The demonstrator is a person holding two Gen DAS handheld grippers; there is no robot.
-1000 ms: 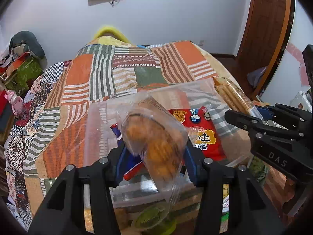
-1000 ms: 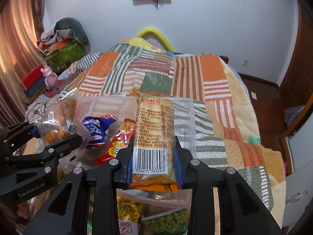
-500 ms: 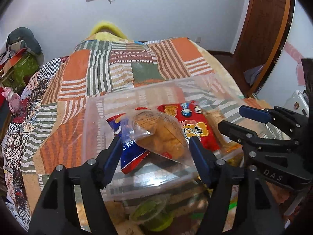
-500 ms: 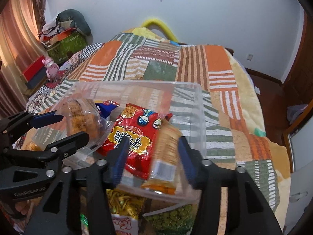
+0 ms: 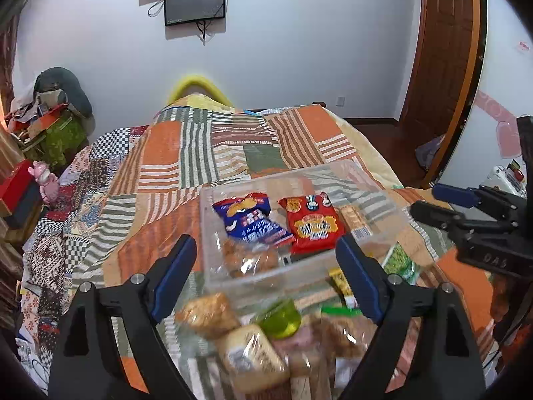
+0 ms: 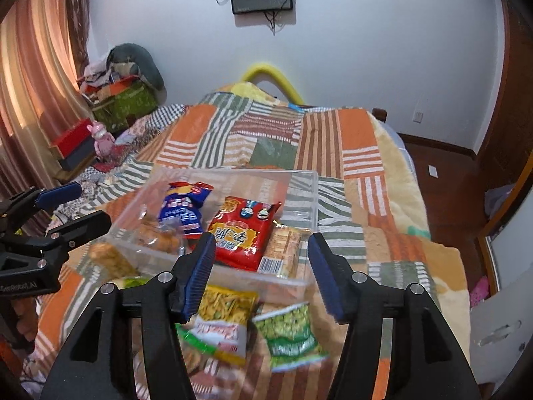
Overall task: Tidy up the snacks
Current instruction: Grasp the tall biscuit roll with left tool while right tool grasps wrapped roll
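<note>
A clear plastic bin (image 5: 299, 171) (image 6: 299, 175) sits on the patchwork bedspread. In it lie a blue packet (image 5: 250, 220) (image 6: 181, 211), a red packet (image 5: 311, 225) (image 6: 241, 230), a cracker pack with a barcode (image 5: 356, 223) (image 6: 283, 250) and a clear bag of brown pastries (image 5: 246, 260) (image 6: 160, 236). My left gripper (image 5: 265, 250) hangs above the bin's near wall, its jaws opening with nothing held. My right gripper (image 6: 261, 243) hovers over the bin's near right edge, jaws also opening and holding nothing.
Loose snacks lie in front of the bin: a yellow packet (image 6: 223, 320), a green pea packet (image 6: 289, 333), wrapped cakes (image 5: 250, 356) and a green jelly cup (image 5: 279, 320). Boxes and clutter (image 6: 123, 100) stand to the bed's left; a wooden door (image 5: 443, 50) is at the right.
The left gripper let go of the pastry bag and the right gripper let go of the cracker pack; both now lie in the bin. Both grippers drew back and upward, jaws wider.
</note>
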